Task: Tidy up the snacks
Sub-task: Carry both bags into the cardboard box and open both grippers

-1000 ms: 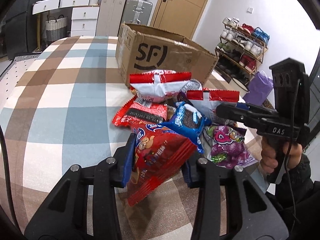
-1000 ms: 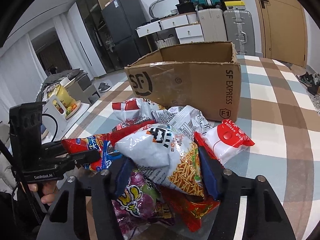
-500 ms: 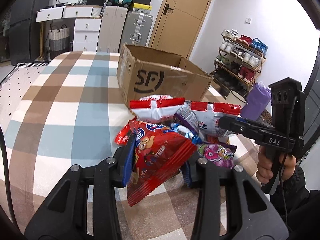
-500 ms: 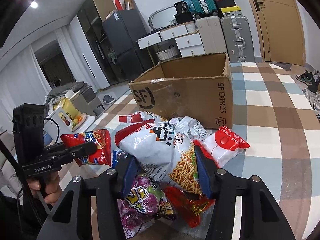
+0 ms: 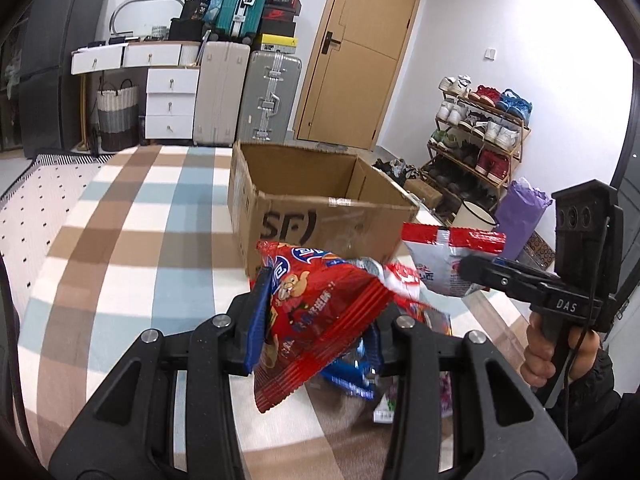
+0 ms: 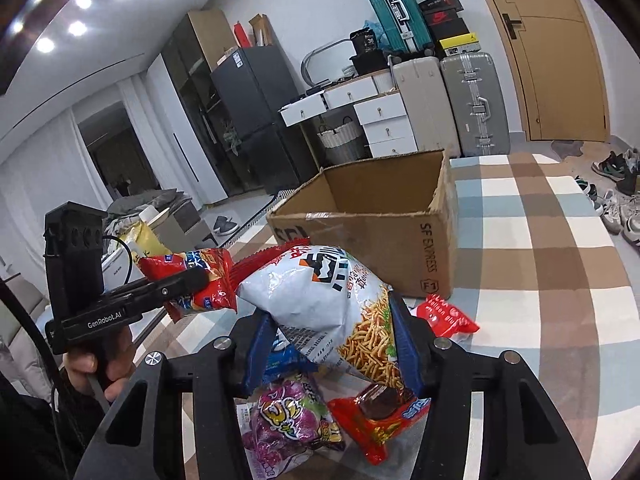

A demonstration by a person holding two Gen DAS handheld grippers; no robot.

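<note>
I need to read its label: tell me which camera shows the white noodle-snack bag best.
The right wrist view: the white noodle-snack bag fills the frame centre, print facing the camera. The left wrist view shows only its red-topped end.

Each view sits just behind its own tongs and looks forward and a little downward along them, close over the snack packets.

The left wrist view holds its left tongs [image 5: 316, 320] at the lower centre, with the right tongs [image 5: 468, 268] at the right edge.

The right wrist view holds them at the lower centre [image 6: 328, 344], with the left tongs [image 6: 200, 280] at the left.

Both views share the open cardboard box [image 5: 320, 216] [image 6: 372, 236] at mid-frame, the checked surface [image 5: 132, 232] [image 6: 540, 248], and the suitcases [image 5: 272, 96] [image 6: 472, 104] and door [image 5: 360, 52] [image 6: 560, 60] behind.
</note>
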